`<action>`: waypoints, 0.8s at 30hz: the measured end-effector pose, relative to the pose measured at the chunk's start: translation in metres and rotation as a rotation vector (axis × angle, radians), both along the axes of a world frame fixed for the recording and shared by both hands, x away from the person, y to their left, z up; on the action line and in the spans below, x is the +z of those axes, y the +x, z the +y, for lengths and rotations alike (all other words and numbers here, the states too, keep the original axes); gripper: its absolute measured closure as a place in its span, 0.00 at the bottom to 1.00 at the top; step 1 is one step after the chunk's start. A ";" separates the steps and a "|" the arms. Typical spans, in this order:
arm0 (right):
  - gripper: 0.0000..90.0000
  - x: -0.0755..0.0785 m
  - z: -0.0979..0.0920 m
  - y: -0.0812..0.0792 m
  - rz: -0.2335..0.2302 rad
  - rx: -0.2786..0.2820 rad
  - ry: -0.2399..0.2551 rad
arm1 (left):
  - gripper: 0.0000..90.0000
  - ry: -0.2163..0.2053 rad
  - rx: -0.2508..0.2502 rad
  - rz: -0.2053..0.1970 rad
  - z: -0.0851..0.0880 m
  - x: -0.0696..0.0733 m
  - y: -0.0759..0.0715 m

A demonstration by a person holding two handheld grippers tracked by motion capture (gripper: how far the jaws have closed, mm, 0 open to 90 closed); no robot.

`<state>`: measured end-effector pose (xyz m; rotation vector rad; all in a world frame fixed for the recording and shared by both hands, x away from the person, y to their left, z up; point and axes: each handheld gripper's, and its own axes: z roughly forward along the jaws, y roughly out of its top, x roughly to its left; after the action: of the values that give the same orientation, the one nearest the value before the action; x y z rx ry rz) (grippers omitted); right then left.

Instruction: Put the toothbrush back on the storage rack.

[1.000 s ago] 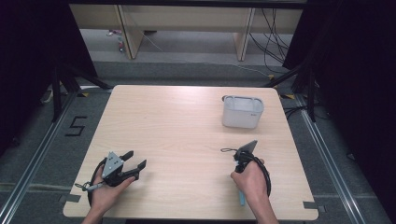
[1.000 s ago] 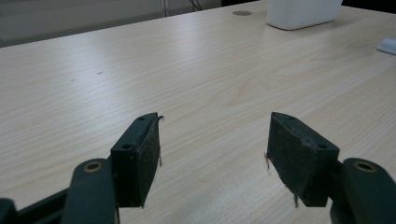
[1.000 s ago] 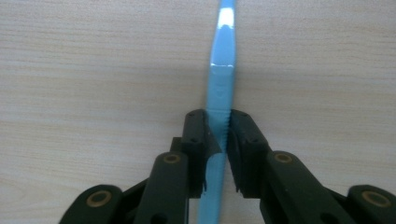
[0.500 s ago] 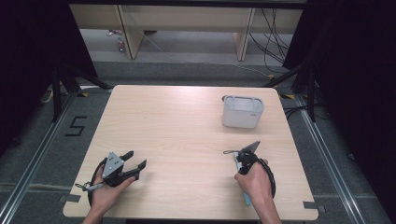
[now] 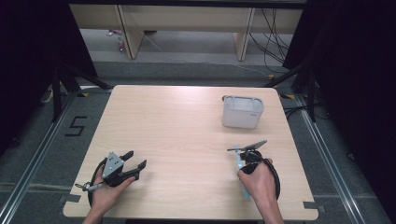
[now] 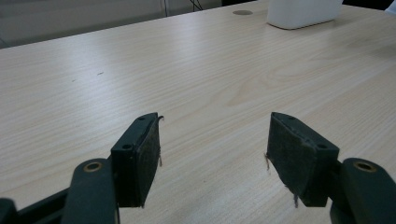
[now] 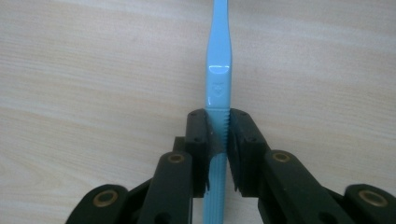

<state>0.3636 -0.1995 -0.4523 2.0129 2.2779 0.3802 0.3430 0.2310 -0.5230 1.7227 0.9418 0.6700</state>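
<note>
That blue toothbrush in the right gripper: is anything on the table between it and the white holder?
Nothing visible. The right gripper is shut on the blue toothbrush, and only bare table lies between it and the white holder farther back in the high view.

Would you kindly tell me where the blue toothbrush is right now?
In the high view the blue toothbrush is at the table's right front, clamped in the right tool, nearer the person than the white holder.
</note>
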 end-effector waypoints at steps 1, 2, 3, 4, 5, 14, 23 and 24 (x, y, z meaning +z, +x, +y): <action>0.88 -0.001 -0.002 0.000 -0.024 0.021 0.003 | 0.38 -0.001 0.001 -0.001 0.000 0.000 0.000; 0.88 0.001 -0.002 0.000 -0.033 0.002 0.008 | 0.38 -0.001 0.002 -0.001 0.000 0.000 0.000; 0.88 0.001 -0.002 -0.001 -0.048 0.001 0.011 | 0.38 -0.002 0.003 -0.001 0.000 0.000 0.000; 0.88 0.002 -0.002 -0.001 -0.053 0.008 0.026 | 0.38 -0.002 0.003 -0.001 0.000 0.000 0.000; 0.88 0.002 -0.003 -0.002 -0.061 0.014 0.029 | 0.38 -0.003 0.004 -0.001 0.000 0.000 -0.001; 0.88 0.004 -0.011 -0.005 -0.154 0.029 0.038 | 0.38 0.003 0.009 0.005 0.001 0.001 -0.001; 0.88 0.003 -0.016 -0.005 -0.241 0.061 0.024 | 0.38 -0.006 0.009 0.001 0.001 0.000 -0.001; 0.88 0.003 -0.015 -0.005 -0.256 0.045 0.013 | 0.38 0.001 0.012 0.007 0.001 0.001 -0.001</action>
<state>0.3583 -0.2141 -0.4497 1.8007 2.1710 0.6191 0.3420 0.2318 -0.5224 1.7220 0.9572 0.6729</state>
